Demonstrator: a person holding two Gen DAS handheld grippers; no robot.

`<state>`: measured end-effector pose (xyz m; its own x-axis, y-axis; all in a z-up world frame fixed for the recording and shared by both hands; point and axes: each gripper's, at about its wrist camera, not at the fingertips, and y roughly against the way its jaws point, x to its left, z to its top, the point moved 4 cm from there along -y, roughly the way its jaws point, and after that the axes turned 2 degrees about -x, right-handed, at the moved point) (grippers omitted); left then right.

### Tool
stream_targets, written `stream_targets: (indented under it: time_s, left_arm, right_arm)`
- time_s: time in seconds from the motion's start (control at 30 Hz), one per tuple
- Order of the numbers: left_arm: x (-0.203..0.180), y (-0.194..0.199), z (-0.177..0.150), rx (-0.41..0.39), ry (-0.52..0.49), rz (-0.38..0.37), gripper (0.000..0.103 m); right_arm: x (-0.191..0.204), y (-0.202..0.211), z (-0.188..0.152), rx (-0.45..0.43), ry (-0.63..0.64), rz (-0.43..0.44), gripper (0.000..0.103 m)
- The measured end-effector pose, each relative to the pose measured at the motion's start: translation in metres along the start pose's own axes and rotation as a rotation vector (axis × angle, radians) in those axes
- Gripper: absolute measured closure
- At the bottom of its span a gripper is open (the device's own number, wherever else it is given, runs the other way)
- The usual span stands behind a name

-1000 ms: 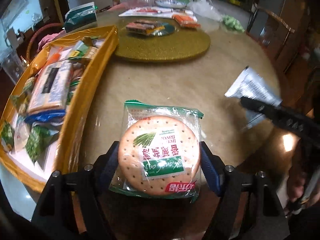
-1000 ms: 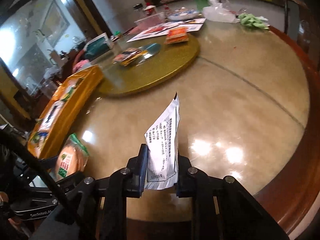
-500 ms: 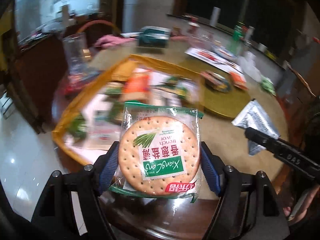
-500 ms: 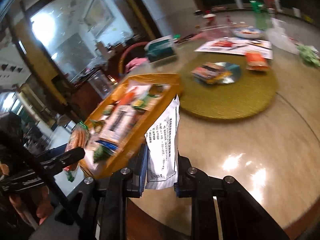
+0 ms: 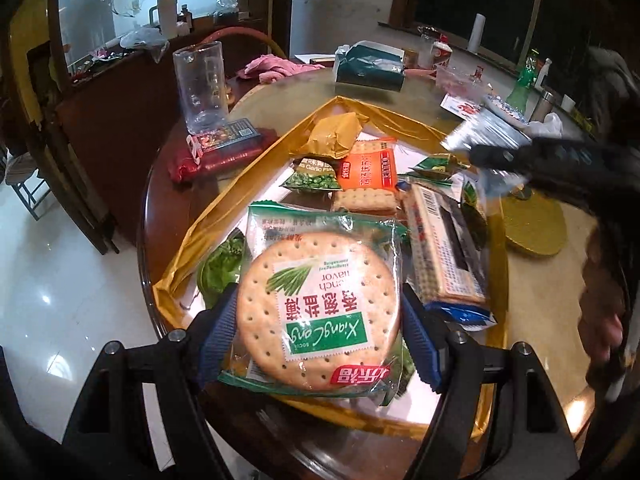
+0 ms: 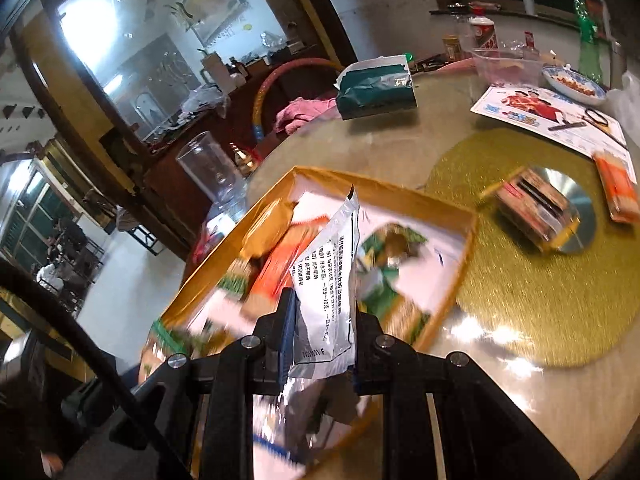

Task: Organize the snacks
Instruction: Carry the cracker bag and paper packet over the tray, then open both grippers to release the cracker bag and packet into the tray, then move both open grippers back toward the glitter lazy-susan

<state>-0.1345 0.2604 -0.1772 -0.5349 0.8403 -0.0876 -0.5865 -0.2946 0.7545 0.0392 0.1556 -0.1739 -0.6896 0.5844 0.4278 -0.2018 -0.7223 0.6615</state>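
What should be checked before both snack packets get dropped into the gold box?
1. Left gripper holds the round cracker pack, fingers on both sides: ok.
2. Right gripper pinches the silver sachet: ok.
3. Cracker pack is over the gold box: ok, near its close end.
4. Sachet is over the box interior: ok in the right wrist view.
5. Free room in the box: cannot tell; the orange cracker pack and green pea packet already crowd it.
6. Grippers apart from each other: ok.
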Motion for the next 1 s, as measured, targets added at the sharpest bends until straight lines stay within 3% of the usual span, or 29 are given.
stream_targets:
  time_s: [0.3, 0.37, 0.47, 0.6, 0.73, 0.77, 0.87, 1.0]
  left_arm:
    - [0.001, -0.016, 0.001, 0.025, -0.023, 0.019, 0.026]
    - [0.001, -0.017, 0.002, 0.034, -0.025, 0.013, 0.024]
    - [0.003, -0.01, 0.004, -0.034, 0.03, -0.029, 0.01]
    - [0.001, -0.011, 0.002, 0.001, 0.061, 0.005, 0.01]
    - [0.001, 0.014, 0.004, -0.107, 0.101, 0.032, 0.009]
    - [-0.001, 0.015, 0.003, -0.112, 0.111, 0.039, 0.008]
    - [-0.013, 0.006, -0.004, -0.013, 0.04, 0.084, 0.008]
    - [-0.024, 0.03, -0.009, -0.108, 0.092, 0.057, 0.008]
  right_arm:
    - [0.003, -0.039, 0.005, 0.045, -0.005, -0.046, 0.077]
    - [0.002, -0.038, 0.006, 0.046, -0.027, -0.04, 0.059]
    - [0.003, -0.023, 0.005, 0.002, -0.039, -0.018, 0.047]
    - [0.002, 0.007, -0.004, -0.042, -0.054, 0.011, 0.043]
    - [-0.003, 0.038, -0.022, -0.068, -0.051, 0.026, 0.037]
    - [-0.006, 0.048, -0.029, -0.076, -0.047, 0.01, 0.033]
    - [-0.013, 0.067, -0.04, -0.09, -0.043, -0.039, 0.028]
    - [-0.024, 0.094, -0.059, -0.119, -0.033, -0.139, 0.025]
